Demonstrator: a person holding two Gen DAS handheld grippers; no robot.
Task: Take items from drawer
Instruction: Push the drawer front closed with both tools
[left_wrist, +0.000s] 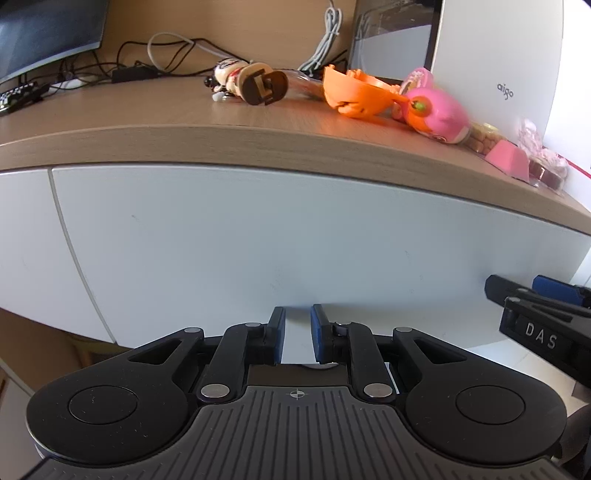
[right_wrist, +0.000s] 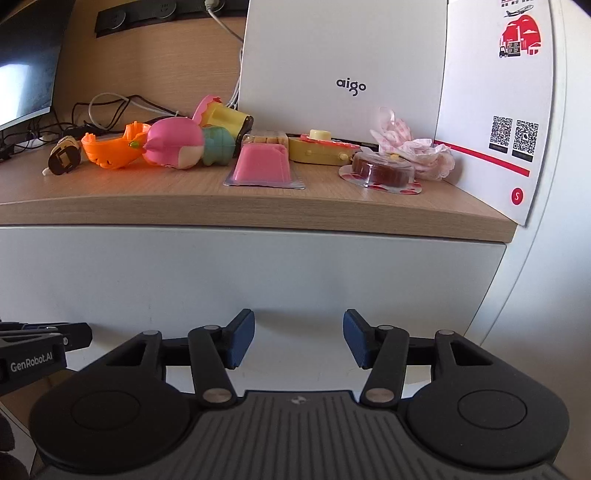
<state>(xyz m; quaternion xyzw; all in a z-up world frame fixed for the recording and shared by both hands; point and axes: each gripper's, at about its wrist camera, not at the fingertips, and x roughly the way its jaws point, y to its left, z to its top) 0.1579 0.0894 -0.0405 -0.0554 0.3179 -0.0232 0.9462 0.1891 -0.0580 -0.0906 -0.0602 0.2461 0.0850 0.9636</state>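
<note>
The white drawer front (left_wrist: 258, 240) (right_wrist: 258, 266) sits flush under the wooden desktop (left_wrist: 147, 122) (right_wrist: 147, 199), and I cannot see inside it. My left gripper (left_wrist: 297, 332) (right_wrist: 44, 339) is at its lower edge, fingers drawn to a narrow slit with only the white front showing between them. My right gripper (right_wrist: 299, 339) (left_wrist: 535, 314) stands open and holds nothing, close to the same front further right. On the desktop lie a figurine (left_wrist: 247, 83), an orange toy (right_wrist: 110, 151), a pink toy (right_wrist: 173, 144), a pink packet (right_wrist: 262, 166), a yellow toy (right_wrist: 321, 149) and a wrapped brown cake (right_wrist: 382, 171).
A white "aigo" box (right_wrist: 343, 66) and a printed card with QR codes (right_wrist: 491, 110) stand behind the items at the right. A monitor (left_wrist: 44, 33) and tangled cables (left_wrist: 166, 55) fill the desk's back left. A second white panel (left_wrist: 29, 240) adjoins the drawer on the left.
</note>
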